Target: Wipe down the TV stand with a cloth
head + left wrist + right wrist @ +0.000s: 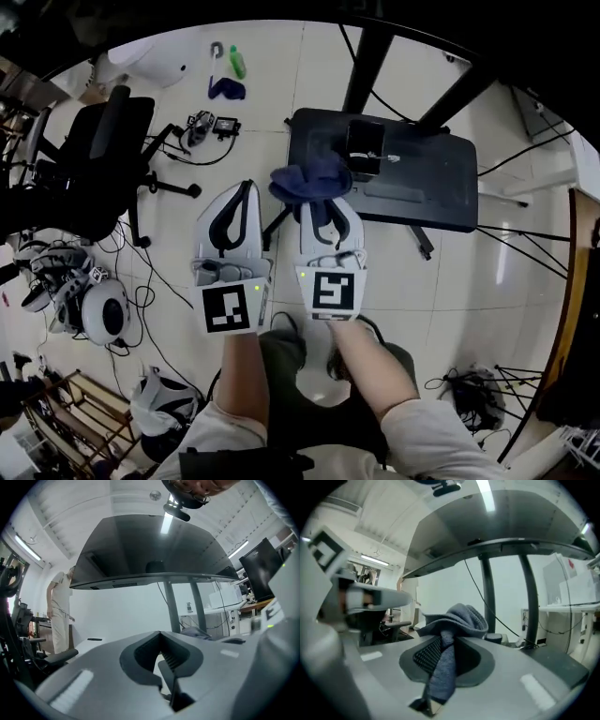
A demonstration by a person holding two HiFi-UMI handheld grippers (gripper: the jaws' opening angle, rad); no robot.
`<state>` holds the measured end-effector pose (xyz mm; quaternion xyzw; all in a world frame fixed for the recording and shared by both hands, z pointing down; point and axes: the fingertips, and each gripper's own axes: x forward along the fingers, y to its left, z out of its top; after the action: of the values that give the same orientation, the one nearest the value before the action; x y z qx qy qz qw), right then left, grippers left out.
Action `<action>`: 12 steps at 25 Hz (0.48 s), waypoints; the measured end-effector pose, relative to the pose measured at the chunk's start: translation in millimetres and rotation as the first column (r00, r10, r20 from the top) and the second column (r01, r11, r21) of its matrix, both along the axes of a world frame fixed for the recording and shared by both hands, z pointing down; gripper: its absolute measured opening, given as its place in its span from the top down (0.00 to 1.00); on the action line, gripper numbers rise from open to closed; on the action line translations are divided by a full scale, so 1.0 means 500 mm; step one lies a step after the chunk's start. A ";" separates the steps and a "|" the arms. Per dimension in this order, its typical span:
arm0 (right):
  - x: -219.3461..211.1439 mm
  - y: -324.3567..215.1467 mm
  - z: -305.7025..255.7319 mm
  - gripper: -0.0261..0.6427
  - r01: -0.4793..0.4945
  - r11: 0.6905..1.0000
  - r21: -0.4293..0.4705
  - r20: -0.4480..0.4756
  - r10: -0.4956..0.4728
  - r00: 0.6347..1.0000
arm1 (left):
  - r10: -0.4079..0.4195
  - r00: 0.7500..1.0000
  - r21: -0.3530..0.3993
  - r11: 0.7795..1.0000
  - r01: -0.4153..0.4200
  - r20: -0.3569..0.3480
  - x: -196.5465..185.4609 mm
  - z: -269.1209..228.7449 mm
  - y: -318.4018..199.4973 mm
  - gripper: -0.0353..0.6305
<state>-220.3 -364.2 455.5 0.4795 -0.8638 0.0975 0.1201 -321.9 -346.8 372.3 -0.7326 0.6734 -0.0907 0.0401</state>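
My right gripper (323, 217) was clenched on the dark blue knitted cloth (309, 180), which bunched over its tips. My left gripper (244, 190) stood partly apart, with nothing between its jaws. The black flat-based TV stand (422, 183) lay just beyond and to the right of the cloth. Its long side ran left to right, so I judged the right hand nearer for the wipe.

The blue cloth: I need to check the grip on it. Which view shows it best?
The right gripper view: the blue cloth fills its middle, a strip pinched between the right gripper's jaws, the rest bunched above. The head view shows only a dark bunch from above. The left gripper view does not show it clearly.
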 end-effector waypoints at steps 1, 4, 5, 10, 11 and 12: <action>-0.025 -0.046 -0.016 0.86 -0.009 0.999 0.031 0.009 0.008 1.000 | -0.001 1.000 -0.064 0.998 0.003 0.030 -0.016 0.010 0.010 0.79; -0.091 -0.200 -0.022 0.86 -0.039 0.991 0.127 0.026 0.036 0.999 | -0.007 0.999 -0.081 0.997 0.011 0.048 -0.045 -0.008 0.022 0.79; -0.105 -0.238 0.003 0.86 -0.051 0.995 0.081 0.015 0.050 0.999 | -0.006 0.999 -0.081 0.997 0.010 0.049 -0.048 -0.013 0.022 0.79; -0.085 -0.334 0.136 0.86 -0.205 0.947 -0.247 -0.095 0.187 0.978 | 0.018 1.000 -0.099 0.995 -0.019 -0.006 -0.032 -0.016 0.006 0.79; -0.082 -0.338 0.152 0.86 -0.214 0.936 -0.279 -0.108 0.191 0.976 | 0.018 1.000 -0.097 0.995 -0.020 -0.014 -0.030 -0.016 0.005 0.79; -0.081 -0.338 0.164 0.86 -0.211 0.931 -0.297 -0.117 0.184 0.976 | 0.018 1.000 -0.097 0.995 -0.020 -0.019 -0.030 -0.014 0.003 0.79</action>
<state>-260.6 -533.0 537.5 0.5430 -0.7795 0.2212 0.2204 -337.1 -345.1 365.1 -0.7407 0.6617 -0.1161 -0.0008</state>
